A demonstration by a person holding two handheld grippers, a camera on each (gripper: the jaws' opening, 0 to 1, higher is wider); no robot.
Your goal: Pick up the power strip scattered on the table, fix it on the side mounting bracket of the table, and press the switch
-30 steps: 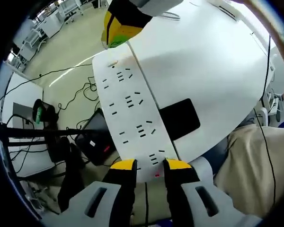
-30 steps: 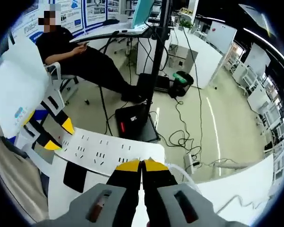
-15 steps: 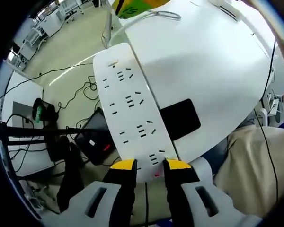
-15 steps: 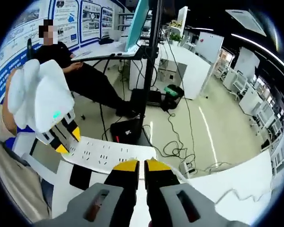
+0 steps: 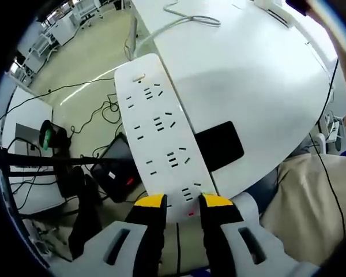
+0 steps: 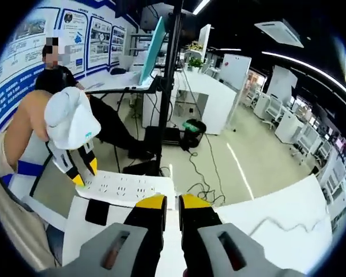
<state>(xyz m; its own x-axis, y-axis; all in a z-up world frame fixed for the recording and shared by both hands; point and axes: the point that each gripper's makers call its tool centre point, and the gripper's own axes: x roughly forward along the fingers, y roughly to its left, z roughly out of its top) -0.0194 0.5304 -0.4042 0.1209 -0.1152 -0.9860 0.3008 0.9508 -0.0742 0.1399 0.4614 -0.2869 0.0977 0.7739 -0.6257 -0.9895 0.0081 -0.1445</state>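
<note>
The long white plastic power strip point(image 5: 161, 150) lies along the edge of the round white table point(image 5: 259, 81), overhanging the floor side, with a flat black rectangular bracket plate point(image 5: 219, 144) showing from under its table-side flank. In the left gripper view, the left gripper point(image 5: 183, 202) has its 2 yellow-tipped jaws set on either side of the strip's near end, gripping it; a small red mark sits on the strip between them. The strip's face carries 4 groups of socket slots, and its far end points to a thin white cable point(image 5: 190, 17) that curls on the table near the far edge.

In the right gripper view, the right gripper point(image 6: 171, 203) hovers above the table edge with its jaws a narrow gap apart, holding nothing. Beyond it the same strip point(image 6: 127, 186) runs along the edge, its far end held by the left gripper point(image 6: 81, 170) under a white housing. A person in dark clothes point(image 6: 63, 81) sits at a desk behind.
</note>
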